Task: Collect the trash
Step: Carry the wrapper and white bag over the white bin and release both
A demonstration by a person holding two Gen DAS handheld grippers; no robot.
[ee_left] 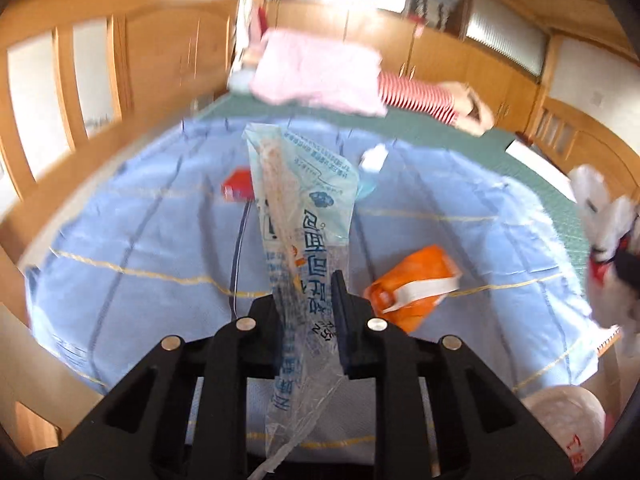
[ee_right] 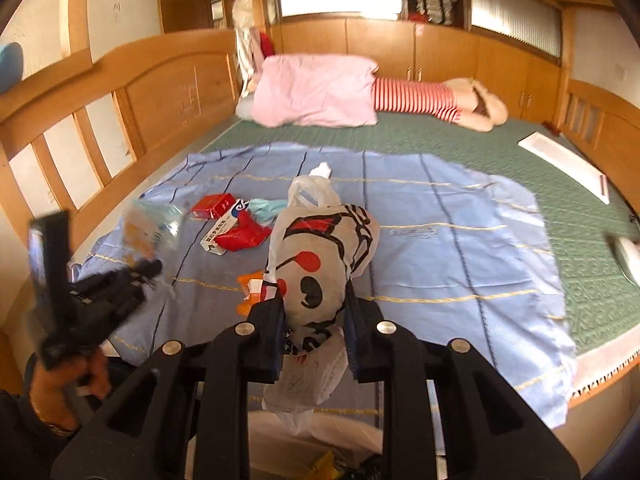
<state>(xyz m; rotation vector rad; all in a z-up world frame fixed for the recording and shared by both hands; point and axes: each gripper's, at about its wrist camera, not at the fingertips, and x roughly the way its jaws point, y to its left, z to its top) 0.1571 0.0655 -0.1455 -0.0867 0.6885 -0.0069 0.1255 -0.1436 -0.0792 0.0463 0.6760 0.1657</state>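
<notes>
My left gripper (ee_left: pixel 306 300) is shut on a long clear plastic wrapper (ee_left: pixel 304 208) with blue print, held up above the bed. It also shows blurred at the left of the right wrist view (ee_right: pixel 152 232). My right gripper (ee_right: pixel 314 308) is shut on a white plastic bag (ee_right: pixel 320 256) with black and red print, which hangs down between the fingers. Loose trash lies on the blue sheet (ee_right: pixel 440 248): an orange packet (ee_left: pixel 412 284), a red box (ee_right: pixel 212 205), a red wrapper (ee_right: pixel 244 236), a white box (ee_right: pixel 218 234) and a white crumpled piece (ee_left: pixel 374 158).
The blue sheet lies on a green mattress (ee_right: pixel 580 216) in a wooden bed frame (ee_right: pixel 160 80). A pink quilt (ee_right: pixel 316 88) and a red-striped pillow (ee_right: pixel 412 96) lie at the far end. A white remote-like bar (ee_right: pixel 568 164) lies at the right.
</notes>
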